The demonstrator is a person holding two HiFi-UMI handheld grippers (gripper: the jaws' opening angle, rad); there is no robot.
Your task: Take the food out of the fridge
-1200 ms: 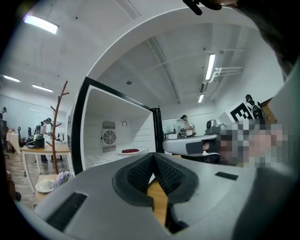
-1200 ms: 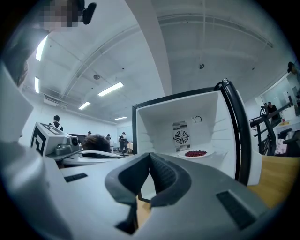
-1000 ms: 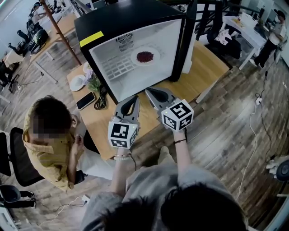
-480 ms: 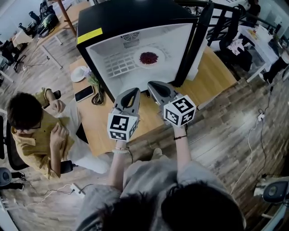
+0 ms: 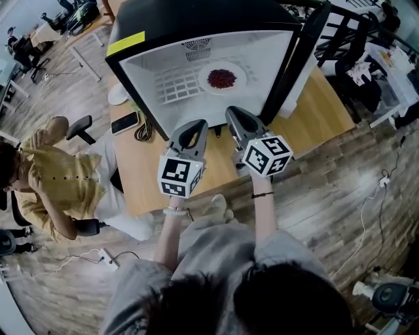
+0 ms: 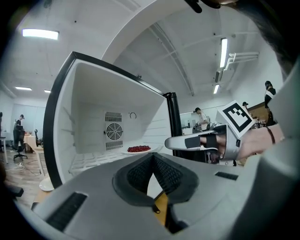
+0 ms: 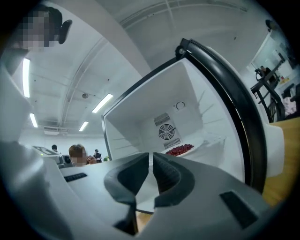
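Note:
A black fridge (image 5: 196,19) with a white inside stands open on a wooden table (image 5: 313,112). On its wire shelf sits a white plate of red food (image 5: 221,78), which also shows as a plate (image 6: 138,149) and a plate (image 7: 180,150) in the two gripper views. My left gripper (image 5: 195,125) and right gripper (image 5: 233,113) hover side by side just before the fridge's opening, both pointing in. Both are shut and hold nothing; the left gripper (image 6: 153,159) and right gripper (image 7: 151,161) show pads meeting. The plate lies well beyond the tips.
The fridge door (image 5: 302,55) hangs open at the right. A phone (image 5: 124,122), dark cables (image 5: 145,127) and a white dish (image 5: 116,95) lie on the table left of the fridge. A seated person in a yellow shirt (image 5: 55,186) is at the left. Other desks stand behind.
Both grippers have moved forward toward the fridge's opening, the right one rolling somewhat. The seated person at the left has leaned away.

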